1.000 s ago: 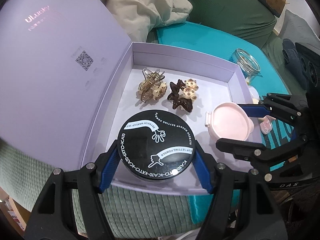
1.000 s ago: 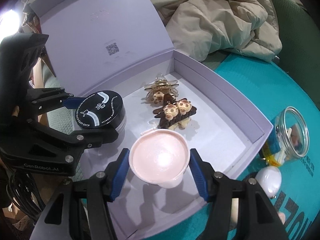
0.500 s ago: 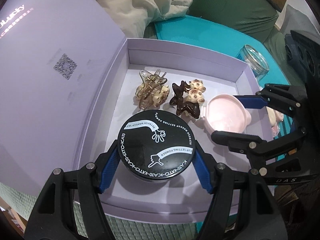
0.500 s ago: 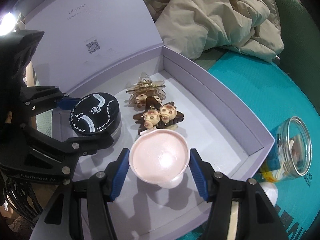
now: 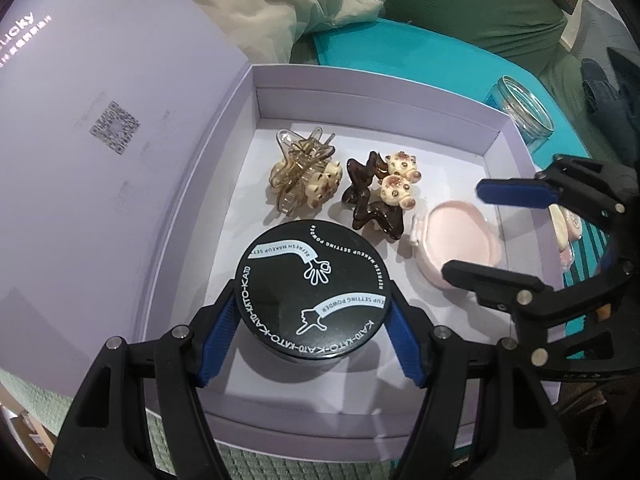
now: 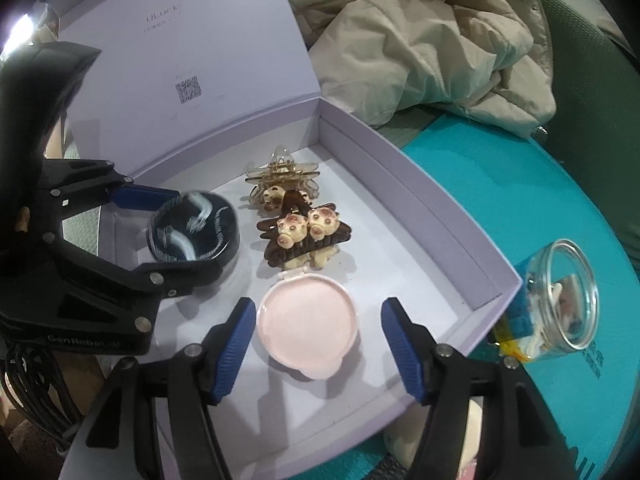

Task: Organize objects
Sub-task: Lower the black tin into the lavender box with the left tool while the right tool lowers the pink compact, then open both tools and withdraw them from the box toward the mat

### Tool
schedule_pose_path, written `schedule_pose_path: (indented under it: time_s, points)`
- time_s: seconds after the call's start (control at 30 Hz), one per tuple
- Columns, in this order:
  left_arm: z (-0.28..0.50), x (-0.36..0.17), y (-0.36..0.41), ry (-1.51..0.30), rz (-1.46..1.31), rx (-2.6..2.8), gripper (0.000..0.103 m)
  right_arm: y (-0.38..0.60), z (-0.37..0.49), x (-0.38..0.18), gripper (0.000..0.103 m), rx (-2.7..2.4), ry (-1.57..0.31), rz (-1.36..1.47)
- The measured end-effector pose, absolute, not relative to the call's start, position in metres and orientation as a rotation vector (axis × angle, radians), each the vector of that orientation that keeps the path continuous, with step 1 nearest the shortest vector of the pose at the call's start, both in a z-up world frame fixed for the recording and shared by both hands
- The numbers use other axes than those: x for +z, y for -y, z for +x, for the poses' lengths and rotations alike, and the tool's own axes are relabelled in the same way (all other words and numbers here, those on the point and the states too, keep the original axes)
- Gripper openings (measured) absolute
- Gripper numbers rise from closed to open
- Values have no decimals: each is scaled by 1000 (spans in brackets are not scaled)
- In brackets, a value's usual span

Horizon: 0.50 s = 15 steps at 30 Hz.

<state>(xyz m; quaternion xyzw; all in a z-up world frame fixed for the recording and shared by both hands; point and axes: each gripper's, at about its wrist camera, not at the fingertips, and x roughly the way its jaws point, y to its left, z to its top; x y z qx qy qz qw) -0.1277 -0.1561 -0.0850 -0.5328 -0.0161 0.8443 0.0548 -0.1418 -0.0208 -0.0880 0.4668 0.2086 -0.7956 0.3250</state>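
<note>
My left gripper (image 5: 312,332) is shut on a black round powder jar (image 5: 314,292) and holds it inside the open lilac box (image 5: 376,80), near the box's front left. The jar also shows in the right wrist view (image 6: 194,232). My right gripper (image 6: 318,344) is open, its fingers on either side of a pink round compact (image 6: 308,326) that rests on the box floor. The compact also shows in the left wrist view (image 5: 460,244). A clear amber hair claw (image 5: 304,176) and a dark brown claw with bear figures (image 5: 380,196) lie behind them.
The box lid (image 5: 100,120) stands open on the left. A glass jar (image 6: 560,300) lies on the teal surface (image 6: 500,184) right of the box. A beige jacket (image 6: 420,32) is heaped behind. Small pink items (image 5: 568,232) lie beside the box's right wall.
My right gripper has opened and let go of the pink compact, which now rests on the box floor. My left gripper has carried the black jar further into the box.
</note>
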Motion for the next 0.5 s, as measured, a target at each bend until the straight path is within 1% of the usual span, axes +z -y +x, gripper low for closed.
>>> schedule_pose_path:
  time_s: [0.3, 0.5]
  points:
    - [-121, -56, 149, -1, -1544, 2651, 69, -7, -134, -62, 66, -2152, -489, 1209]
    - [-112, -39, 133, -11, -1494, 2658, 69, -34, -124, -41, 69, -2217, -458, 1197]
